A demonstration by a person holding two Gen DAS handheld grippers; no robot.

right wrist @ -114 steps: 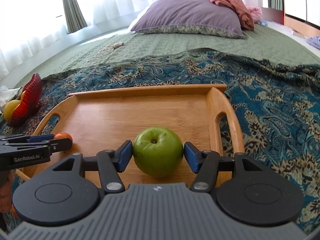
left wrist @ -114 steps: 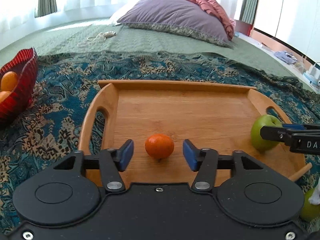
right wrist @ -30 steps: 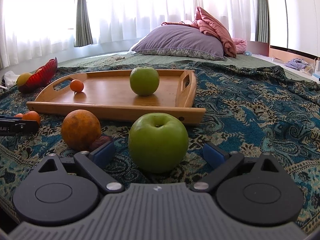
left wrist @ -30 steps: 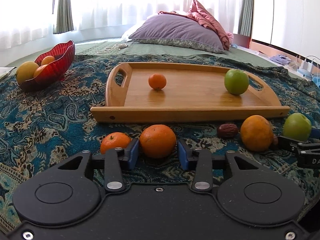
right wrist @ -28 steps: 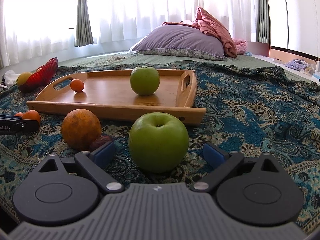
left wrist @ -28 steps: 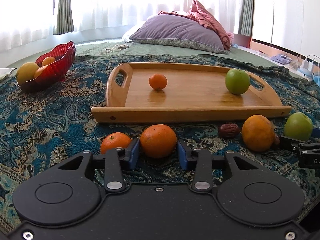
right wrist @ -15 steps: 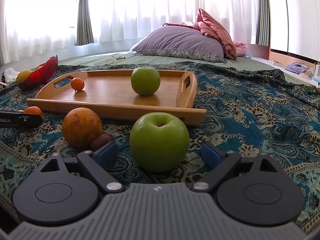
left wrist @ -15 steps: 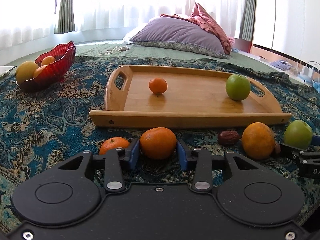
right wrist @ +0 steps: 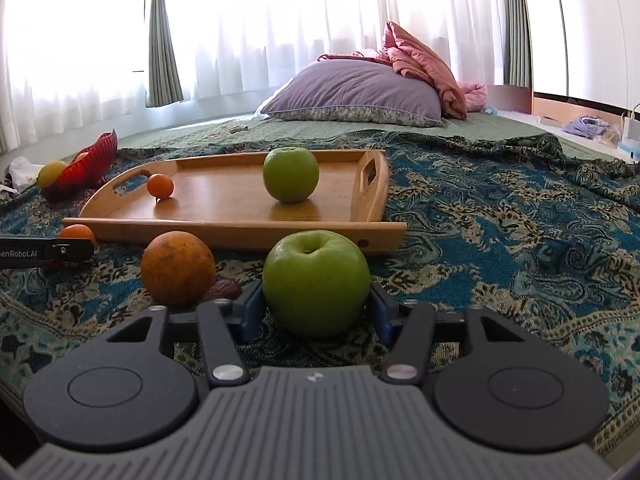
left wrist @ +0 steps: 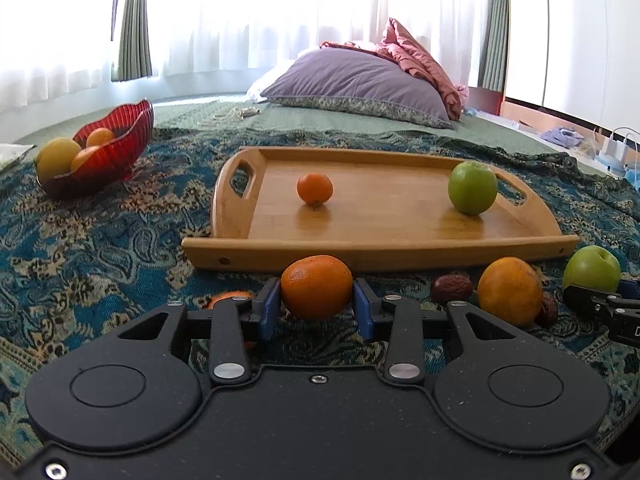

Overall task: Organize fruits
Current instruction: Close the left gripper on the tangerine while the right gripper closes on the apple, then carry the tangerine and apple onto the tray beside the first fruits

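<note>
Left gripper [left wrist: 316,312] clamps orange [left wrist: 316,292] just near of tray [left wrist: 380,254]. Right gripper [right wrist: 316,314], jaws just closing, pads now on apple [right wrist: 316,282], near-right of tray. Risk: round fruit may slip w/ off-centre grip; lift could clip tray rim.

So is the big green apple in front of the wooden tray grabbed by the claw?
Grabbed: the right claw just closed, its blue pads pressing both sides of the big green apple.

apple [right wrist: 316,282]: green | tangerine [left wrist: 316,292]: orange | bowl [left wrist: 120,148]: red, ribbed | bedspread [right wrist: 500,232]: teal paisley | pillow [left wrist: 356,84]: purple
</note>
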